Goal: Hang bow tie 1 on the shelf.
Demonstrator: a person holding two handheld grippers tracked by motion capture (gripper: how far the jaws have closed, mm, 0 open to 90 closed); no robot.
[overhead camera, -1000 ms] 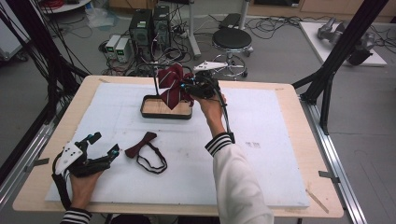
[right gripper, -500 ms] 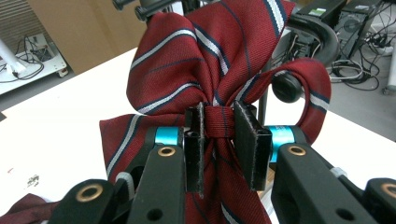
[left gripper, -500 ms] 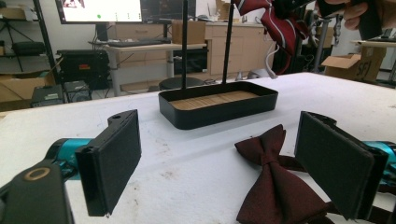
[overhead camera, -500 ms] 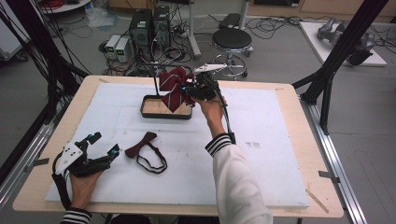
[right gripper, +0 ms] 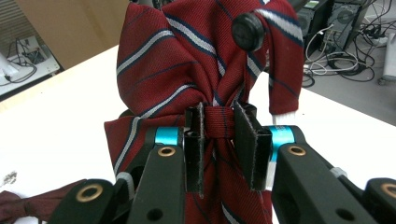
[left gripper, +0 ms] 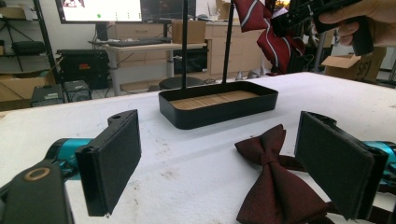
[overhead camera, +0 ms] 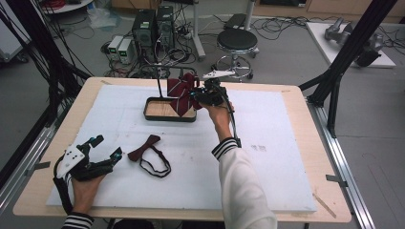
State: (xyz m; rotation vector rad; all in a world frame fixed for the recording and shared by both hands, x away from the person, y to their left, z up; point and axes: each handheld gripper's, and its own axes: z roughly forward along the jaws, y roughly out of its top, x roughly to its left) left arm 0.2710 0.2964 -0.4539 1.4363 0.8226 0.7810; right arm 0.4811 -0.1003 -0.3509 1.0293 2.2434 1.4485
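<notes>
High view: the right hand-held gripper (overhead camera: 198, 95) is at the far middle of the worktop (overhead camera: 286, 157). Its jaws are squeezed tight on the striped red tie (overhead camera: 180, 93), right at the knot. The tie hangs over the black tray (overhead camera: 157, 116), up by a tall black post (overhead camera: 159, 86). The left hand-held gripper (overhead camera: 107, 150) rests at the near left, wide open, holding nothing. A dark red bow tie (overhead camera: 143, 150) lies just beside it.
</notes>
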